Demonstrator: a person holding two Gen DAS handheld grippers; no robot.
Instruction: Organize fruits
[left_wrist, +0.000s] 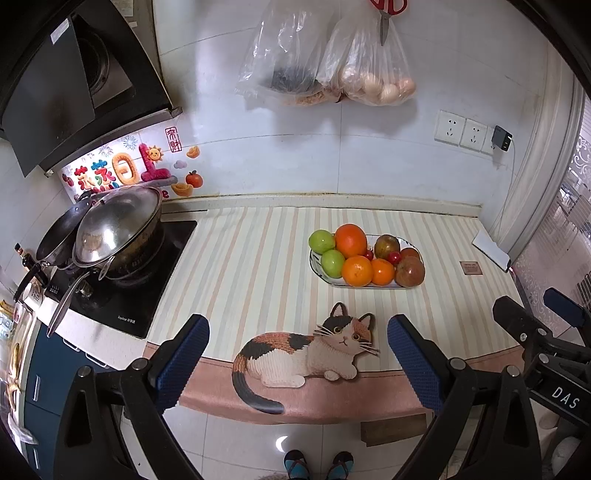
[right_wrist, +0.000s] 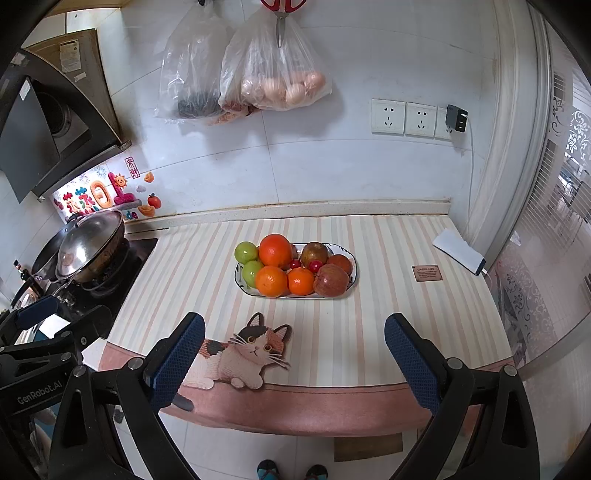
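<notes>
A white oval plate (left_wrist: 318, 273) (right_wrist: 352, 280) on the striped counter mat holds piled fruit: oranges (left_wrist: 350, 240) (right_wrist: 275, 250), green apples (left_wrist: 322, 241) (right_wrist: 246, 252), a red apple (left_wrist: 410, 271) (right_wrist: 331, 280), a dark round fruit (left_wrist: 386, 246) (right_wrist: 314, 253) and small red cherries (left_wrist: 394, 257) (right_wrist: 315, 265). My left gripper (left_wrist: 297, 354) is open and empty, held over the counter's front edge, short of the plate. My right gripper (right_wrist: 294, 356) is open and empty, also in front of the plate. The right gripper's body shows at the right of the left wrist view.
A lidded wok (left_wrist: 110, 229) (right_wrist: 88, 247) sits on the black stove at the left. Plastic bags (left_wrist: 373, 62) (right_wrist: 273, 74) and scissors hang on the tiled wall. A white device (left_wrist: 491, 249) (right_wrist: 460, 251) and its cable lie at the right. A cat picture (left_wrist: 310, 354) marks the mat's front.
</notes>
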